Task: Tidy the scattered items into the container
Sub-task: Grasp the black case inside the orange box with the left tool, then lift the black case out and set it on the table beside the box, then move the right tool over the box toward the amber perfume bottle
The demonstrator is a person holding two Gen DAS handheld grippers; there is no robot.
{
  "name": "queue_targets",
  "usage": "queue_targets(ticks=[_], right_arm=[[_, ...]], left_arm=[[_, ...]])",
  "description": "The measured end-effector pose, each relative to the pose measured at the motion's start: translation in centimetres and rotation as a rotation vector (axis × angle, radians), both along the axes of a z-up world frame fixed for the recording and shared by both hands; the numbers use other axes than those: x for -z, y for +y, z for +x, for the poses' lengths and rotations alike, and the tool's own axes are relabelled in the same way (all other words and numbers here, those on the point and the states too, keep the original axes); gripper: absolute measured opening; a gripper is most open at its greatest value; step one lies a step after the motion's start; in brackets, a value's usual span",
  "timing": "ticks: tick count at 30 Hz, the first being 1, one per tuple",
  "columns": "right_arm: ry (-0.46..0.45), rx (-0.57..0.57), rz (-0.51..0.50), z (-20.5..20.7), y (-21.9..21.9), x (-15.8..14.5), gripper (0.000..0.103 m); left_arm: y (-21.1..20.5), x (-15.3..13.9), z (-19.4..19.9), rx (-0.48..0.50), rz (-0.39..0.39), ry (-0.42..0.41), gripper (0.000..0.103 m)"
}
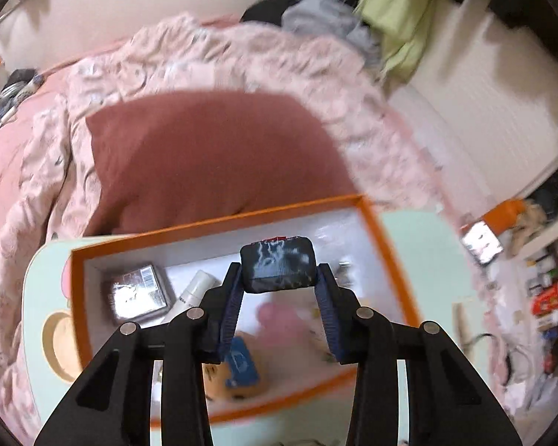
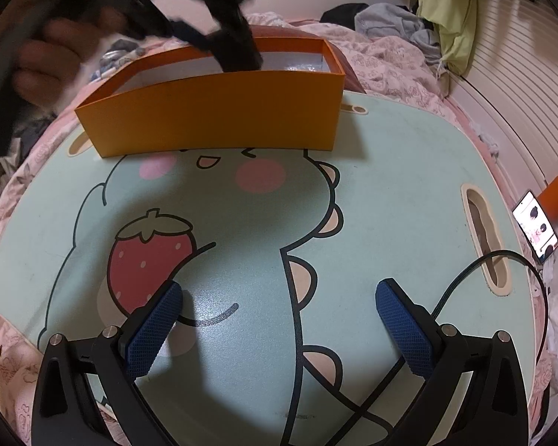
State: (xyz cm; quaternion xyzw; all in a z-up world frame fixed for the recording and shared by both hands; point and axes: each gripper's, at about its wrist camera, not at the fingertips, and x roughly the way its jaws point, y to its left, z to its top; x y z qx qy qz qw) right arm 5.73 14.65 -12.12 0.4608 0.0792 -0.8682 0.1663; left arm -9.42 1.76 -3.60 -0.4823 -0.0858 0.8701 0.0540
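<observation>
My left gripper [image 1: 278,271] is shut on a small dark blue block with white marbling [image 1: 278,264] and holds it above the open orange box [image 1: 387,245]. Inside the box lie a silver packet [image 1: 135,291], a white tube [image 1: 197,286], a pink soft item [image 1: 282,321] and a blue and yellow toy [image 1: 241,366]. In the right wrist view the same orange box [image 2: 212,119] stands at the far side of the cartoon tray table [image 2: 390,193], with the left gripper [image 2: 238,55] blurred over it. My right gripper [image 2: 279,319] is open and empty above the table.
The table sits on a bed with a pink floral quilt [image 1: 241,59] and a dark red pillow [image 1: 212,148]. A black cable [image 2: 465,278] runs over the table's right side near a handle slot [image 2: 483,238]. A phone [image 2: 535,230] lies to the right. Clothes [image 2: 409,22] are piled behind.
</observation>
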Motion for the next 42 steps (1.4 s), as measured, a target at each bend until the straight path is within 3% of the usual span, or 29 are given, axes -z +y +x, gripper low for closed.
queue_targets(ticks=[4, 8, 14, 18, 21, 22, 25, 28, 34, 37, 42], right_arm=[[0.001, 0.0, 0.0, 0.0, -0.1, 0.1, 0.103], [0.001, 0.001, 0.001, 0.0, -0.2, 0.1, 0.103], [0.0, 0.0, 0.002, 0.0, -0.2, 0.1, 0.103], [-0.001, 0.0, 0.002, 0.1, -0.2, 0.0, 0.103], [-0.002, 0.001, 0.003, 0.1, -0.2, 0.0, 0.103], [-0.001, 0.001, 0.002, 0.1, -0.2, 0.0, 0.103], [0.0, 0.001, 0.003, 0.1, -0.3, 0.0, 0.103], [0.0, 0.001, 0.003, 0.0, -0.3, 0.0, 0.103], [0.0, 0.002, 0.005, 0.1, -0.3, 0.1, 0.103], [0.001, 0.002, 0.004, 0.1, -0.3, 0.1, 0.103], [-0.008, 0.017, -0.007, -0.4, 0.1, 0.4, 0.103]], left_arm=[[-1.0, -3.8, 4.7, 0.05, 0.075, 0.114, 0.04], [-2.2, -4.4, 9.3, 0.059, 0.097, 0.154, 0.04], [-4.2, 1.3, 14.5, -0.025, 0.072, 0.126, 0.04], [-4.6, 4.5, 14.7, -0.023, 0.151, 0.077, 0.041], [-5.1, 5.7, 15.1, -0.062, 0.183, 0.093, 0.042], [-5.4, 5.8, 15.3, -0.07, 0.207, 0.102, 0.046], [-6.2, 5.5, 16.3, -0.093, 0.241, 0.132, 0.07], [-6.5, 5.5, 17.4, -0.126, 0.195, 0.131, 0.072], [-5.4, 8.0, 20.4, -0.155, 0.111, 0.078, 0.072], [-3.9, 8.2, 21.0, -0.156, -0.019, 0.088, 0.076], [-2.1, 9.3, 20.1, -0.132, -0.188, 0.084, 0.092]])
